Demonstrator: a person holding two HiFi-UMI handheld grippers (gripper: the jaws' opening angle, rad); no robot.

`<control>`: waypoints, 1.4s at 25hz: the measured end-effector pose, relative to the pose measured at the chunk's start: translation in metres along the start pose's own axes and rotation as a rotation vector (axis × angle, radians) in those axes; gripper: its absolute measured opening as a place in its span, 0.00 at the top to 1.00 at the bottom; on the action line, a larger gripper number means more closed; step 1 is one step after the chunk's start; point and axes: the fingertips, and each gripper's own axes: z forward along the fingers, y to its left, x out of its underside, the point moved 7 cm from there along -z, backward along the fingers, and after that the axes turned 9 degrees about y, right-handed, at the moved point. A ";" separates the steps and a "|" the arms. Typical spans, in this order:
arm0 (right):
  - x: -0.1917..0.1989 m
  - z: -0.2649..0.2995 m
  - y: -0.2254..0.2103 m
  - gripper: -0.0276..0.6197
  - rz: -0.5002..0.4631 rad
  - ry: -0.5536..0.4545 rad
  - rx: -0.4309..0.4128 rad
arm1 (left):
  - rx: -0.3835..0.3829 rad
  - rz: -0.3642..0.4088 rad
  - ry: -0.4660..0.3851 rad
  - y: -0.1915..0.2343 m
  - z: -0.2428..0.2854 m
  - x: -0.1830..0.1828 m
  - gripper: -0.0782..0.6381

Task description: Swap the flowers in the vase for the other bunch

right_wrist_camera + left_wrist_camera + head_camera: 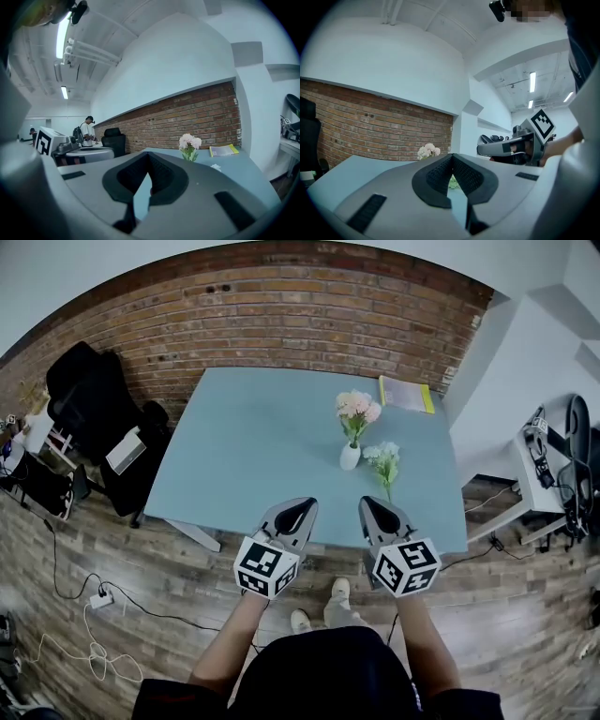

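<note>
Left tool [298,510]: jaws closed on each other, with nothing between the pads. Its own view shows the ribbed pads meeting.
Right tool [369,507]: jaws likewise closed and empty. It is held beside the left one, a little apart.
Tool position: both are over the near edge of the tabletop [244,456], pointing roughly level toward the far side and well short of the flowers. Judged a carrying or ready posture, since neither is near enough to grip anything.
Vase [350,457]: small, white and upright, right of centre on the tabletop.
Pink flowers [357,407]: standing in the vase, stems down its neck, heads above.
White bunch [383,457]: lying flat on the tabletop just right of the vase, stems toward the near edge. Whether it touches the vase cannot be told.
Yellow booklet [407,394]: far right corner, away from the flowers.
Task reading: one bunch is in the vase and one lies loose beside it. This fits pink waiting to come out with white to go in. It equally fits pink having replaced white. The views do not settle which.
Layout note: the loose bunch lies close to the vase, probably so the exchange needs only a short reach. Stems facing the near side would suit a grip from where the tools are.
</note>
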 end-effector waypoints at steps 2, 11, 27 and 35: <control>0.002 -0.003 0.005 0.94 -0.001 -0.004 0.002 | 0.007 -0.001 0.000 -0.003 -0.005 0.002 0.88; 0.008 -0.018 0.014 0.94 -0.016 -0.025 0.026 | 0.032 -0.018 -0.007 -0.017 -0.014 0.009 0.88; 0.002 -0.035 -0.009 0.94 0.019 -0.059 0.038 | 0.038 -0.008 0.023 -0.032 0.005 0.005 0.88; 0.003 -0.044 -0.016 0.94 0.034 -0.072 0.033 | 0.030 0.001 0.025 -0.041 0.009 -0.001 0.88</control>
